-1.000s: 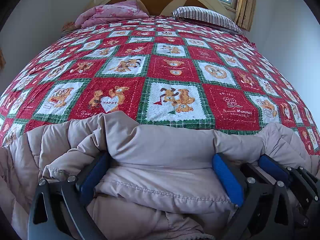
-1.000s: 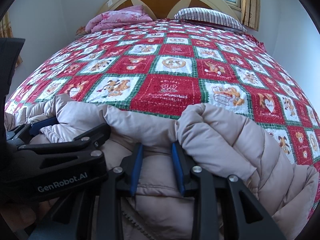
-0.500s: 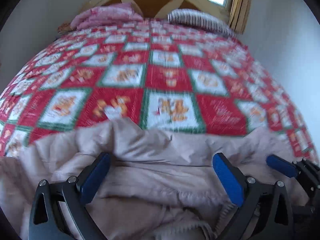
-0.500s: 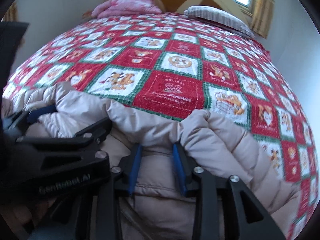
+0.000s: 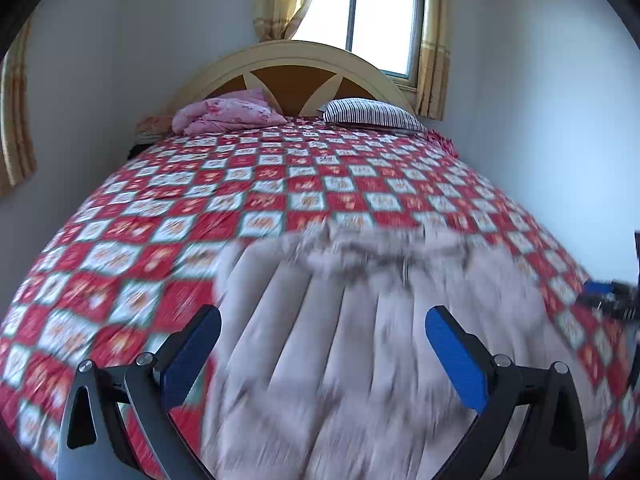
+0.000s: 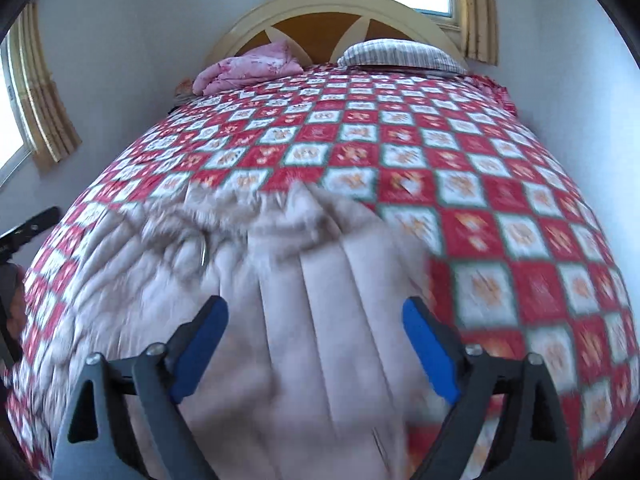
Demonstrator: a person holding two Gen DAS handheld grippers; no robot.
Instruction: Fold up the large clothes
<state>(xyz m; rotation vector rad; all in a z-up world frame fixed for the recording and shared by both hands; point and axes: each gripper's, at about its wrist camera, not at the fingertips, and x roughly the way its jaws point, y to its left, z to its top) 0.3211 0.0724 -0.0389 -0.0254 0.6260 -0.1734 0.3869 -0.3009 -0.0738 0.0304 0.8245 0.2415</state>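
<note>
Now both grippers wide — left gripper [image 5: 323, 342], right gripper [image 6: 316, 332] — above jacket [image 6: 304, 320].

Pale pinkish-beige quilted jacket [image 5: 360, 340] is showing up near, blurred. The bedspread [image 5: 280, 184] is running in red and white squares edged green, with orange figures. Far left, a pink flowered blanket [image 5: 228, 114] is sitting; far right, a pillow [image 5: 368, 111] is wearing dark and white stripes. The headboard [image 5: 296, 56] is glowing cream and orange-brown, the curtains [image 5: 434, 40] yellow. Finger pads [image 5: 456, 360] are flashing blue on black.
</note>
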